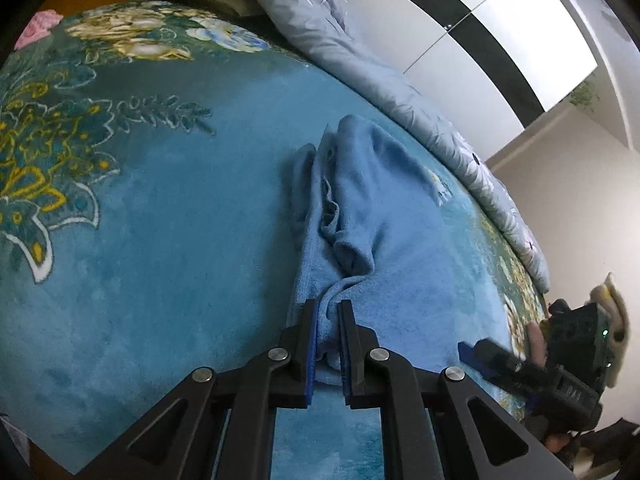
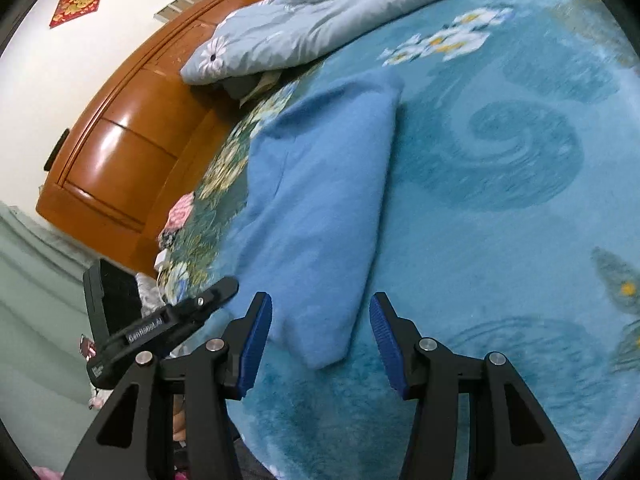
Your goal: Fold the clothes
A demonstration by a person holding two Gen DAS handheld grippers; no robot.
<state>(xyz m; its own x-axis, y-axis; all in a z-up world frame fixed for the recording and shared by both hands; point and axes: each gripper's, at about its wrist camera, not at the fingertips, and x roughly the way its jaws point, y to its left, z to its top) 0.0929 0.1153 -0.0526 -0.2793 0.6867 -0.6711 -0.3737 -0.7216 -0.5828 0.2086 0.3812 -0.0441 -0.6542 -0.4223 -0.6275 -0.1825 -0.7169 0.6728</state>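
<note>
- Blue garment [image 1: 356, 208]: lay on teal floral blanket [image 1: 160, 220], already doubled into a narrow band; judged partly folded, crosswise fold and smoothing left.
- Long axis: ran straight ahead from both claws; near end at the fingertips, far end toward grey quilt [image 1: 360, 52].
- Left gripper [image 1: 327, 340]: clamped on bunched near hem.
- Right gripper [image 2: 320, 332]: spread wide, empty; garment corner [image 2: 320, 344] between pads, untouched.

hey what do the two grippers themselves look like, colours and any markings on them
Both are matte black linkage frames with triangular cut-outs and round silver pivot pins, ending in flat fingers faced with ribbed blue pads. The left gripper matches the right gripper. White lettering runs along the left one's side in the right wrist view, too blurred to read reliably.
</note>
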